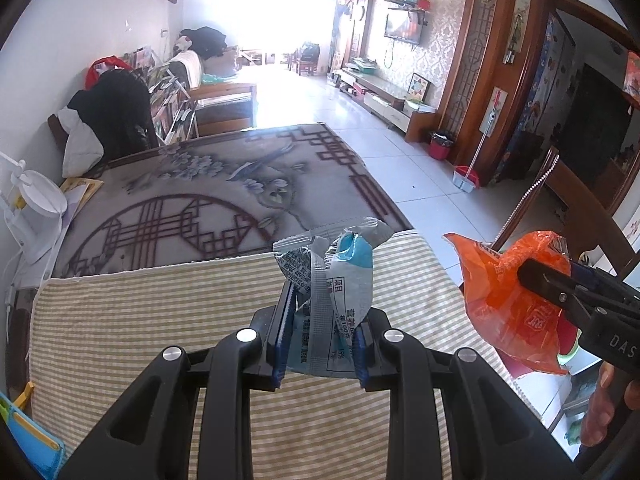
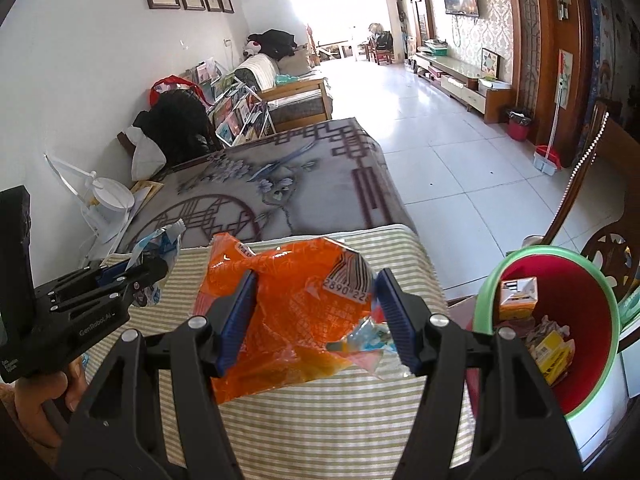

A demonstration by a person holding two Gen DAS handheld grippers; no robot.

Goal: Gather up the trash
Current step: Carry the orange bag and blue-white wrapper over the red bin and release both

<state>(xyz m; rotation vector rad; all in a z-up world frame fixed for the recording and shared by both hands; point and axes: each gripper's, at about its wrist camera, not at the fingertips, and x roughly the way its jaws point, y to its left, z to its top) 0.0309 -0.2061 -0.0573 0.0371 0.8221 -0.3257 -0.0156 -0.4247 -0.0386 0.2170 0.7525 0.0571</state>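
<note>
My left gripper (image 1: 320,312) is shut on a crumpled silver and blue wrapper (image 1: 340,268), held above a striped cloth (image 1: 160,320). In the right wrist view the same gripper (image 2: 156,270) shows at the left with the wrapper (image 2: 160,244) sticking out of it. My right gripper (image 2: 316,300) is shut on a crinkled orange plastic bag (image 2: 288,304) with a barcode; the left wrist view has that gripper (image 1: 532,276) and orange bag (image 1: 504,304) at the right. A red bin with a green rim (image 2: 560,312), holding small boxes and scraps, stands low at the right, beside the cloth's edge.
The striped cloth (image 2: 360,420) covers the near end of a table with a grey patterned cover (image 1: 220,184). A white lamp (image 1: 36,200) stands at the table's left. A wooden chair (image 2: 592,184) is near the bin. White tiled floor (image 1: 420,168) stretches beyond.
</note>
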